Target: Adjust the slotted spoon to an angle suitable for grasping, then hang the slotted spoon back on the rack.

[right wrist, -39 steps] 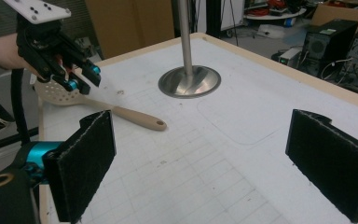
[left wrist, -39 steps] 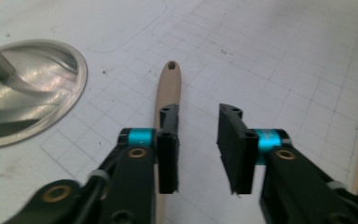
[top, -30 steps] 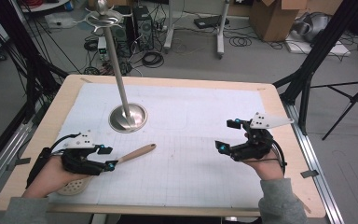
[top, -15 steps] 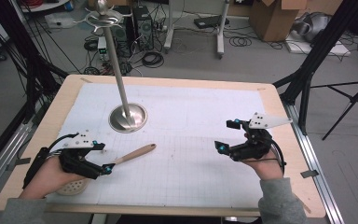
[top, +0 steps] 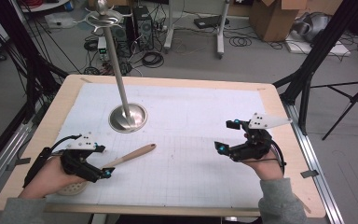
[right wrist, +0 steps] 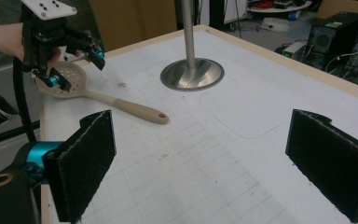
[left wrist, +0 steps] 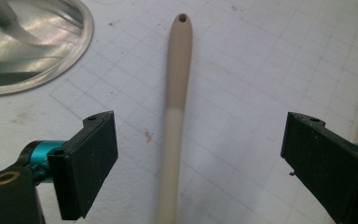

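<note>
**Left jaws spread over the skimmer's handle**

The skimmer [top: 121,161] lies flat on the white mat [top: 191,116], its long axis running from the perforated bowl [right wrist: 64,79] under the person's left hand out toward the table's middle, hanging hole at the far tip. The left gripper [left wrist: 198,149] straddles the handle near the bowl end, jaws apart, pads clear of it on either side. The right gripper [top: 227,136] hovers well apart at the mat's right side, jaws also spread and empty, so the left is plainly nearer. The pole stand [top: 127,116] rises just beyond the handle's tip. Against the earlier frames, the left jaws have just been opening, with the handle between them; skimmer and right hand are unchanged.
</note>
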The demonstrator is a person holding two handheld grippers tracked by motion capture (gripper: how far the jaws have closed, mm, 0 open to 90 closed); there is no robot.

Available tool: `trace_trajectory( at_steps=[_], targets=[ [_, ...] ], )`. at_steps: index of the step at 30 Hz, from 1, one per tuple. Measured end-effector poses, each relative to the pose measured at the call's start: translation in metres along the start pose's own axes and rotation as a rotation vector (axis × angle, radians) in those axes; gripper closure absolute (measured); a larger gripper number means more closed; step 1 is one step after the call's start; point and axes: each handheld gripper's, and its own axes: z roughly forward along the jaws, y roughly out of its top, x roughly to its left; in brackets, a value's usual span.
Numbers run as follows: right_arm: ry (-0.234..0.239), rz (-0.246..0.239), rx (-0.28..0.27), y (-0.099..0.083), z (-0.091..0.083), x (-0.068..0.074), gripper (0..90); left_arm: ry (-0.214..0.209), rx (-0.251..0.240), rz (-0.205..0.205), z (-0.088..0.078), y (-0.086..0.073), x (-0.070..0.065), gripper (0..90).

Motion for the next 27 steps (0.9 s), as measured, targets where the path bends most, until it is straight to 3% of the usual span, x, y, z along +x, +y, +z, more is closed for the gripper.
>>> trace_trajectory(
  at_steps=[3,6,12,18,27],
  targets=[
    [-0.001,0.000,0.001,0.000,0.000,0.000,7.2,0.011,0.030,-0.018,0.002,-0.002,0.001,14.5],
    [0.000,-0.001,-0.009,0.001,0.000,-0.001,7.3,-0.005,0.040,-0.024,0.003,-0.002,0.002,15.4],
    [0.010,-0.004,0.004,0.001,0.002,0.000,7.3,-0.046,0.054,0.006,0.007,-0.003,0.002,21.1],
    [0.007,-0.007,-0.008,0.001,0.001,0.001,7.3,-0.045,0.073,0.028,0.013,-0.007,0.002,23.1],
    [0.005,-0.005,0.002,0.001,0.000,0.002,7.3,-0.027,0.073,0.027,0.015,-0.012,0.007,25.7]
  ],
)
